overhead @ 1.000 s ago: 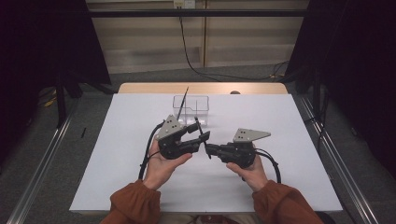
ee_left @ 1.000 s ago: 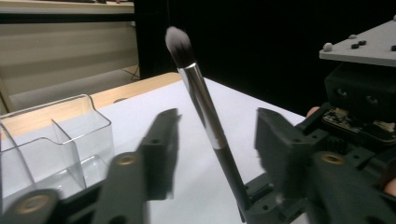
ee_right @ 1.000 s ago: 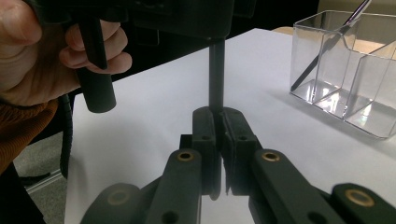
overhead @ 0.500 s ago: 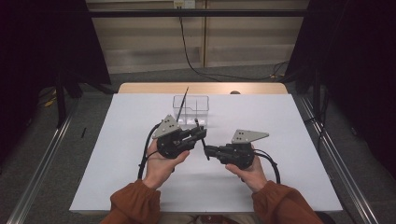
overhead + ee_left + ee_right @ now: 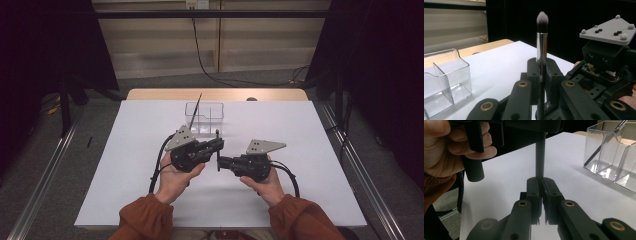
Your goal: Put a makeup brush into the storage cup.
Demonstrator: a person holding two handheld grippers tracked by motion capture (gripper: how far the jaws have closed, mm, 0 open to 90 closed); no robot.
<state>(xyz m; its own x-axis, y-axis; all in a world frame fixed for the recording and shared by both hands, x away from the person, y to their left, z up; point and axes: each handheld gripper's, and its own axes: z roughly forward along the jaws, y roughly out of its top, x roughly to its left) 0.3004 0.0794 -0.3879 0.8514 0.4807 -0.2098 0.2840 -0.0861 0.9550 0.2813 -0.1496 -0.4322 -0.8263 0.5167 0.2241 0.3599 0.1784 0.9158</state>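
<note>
Both the left gripper (image 5: pixel 218 141) and right gripper (image 5: pixel 220 162) clench one makeup brush (image 5: pixel 541 45); uneven pulling could twist it loose.

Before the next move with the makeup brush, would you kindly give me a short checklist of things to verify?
1. Left tongs on the makeup brush: ok. The jaws have just been closing, with the brush between them.
2. Right tongs clamped on the brush's dark handle: ok.
3. Brush upright, bristles on top: ok.
4. Clear organizer standing upright beyond both tongs: ok.
5. Free compartment: ok. A second brush leans in one, and the one next to it looks empty.
6. Left grip firm enough to hold alone if the right lets go: cannot tell.
</note>
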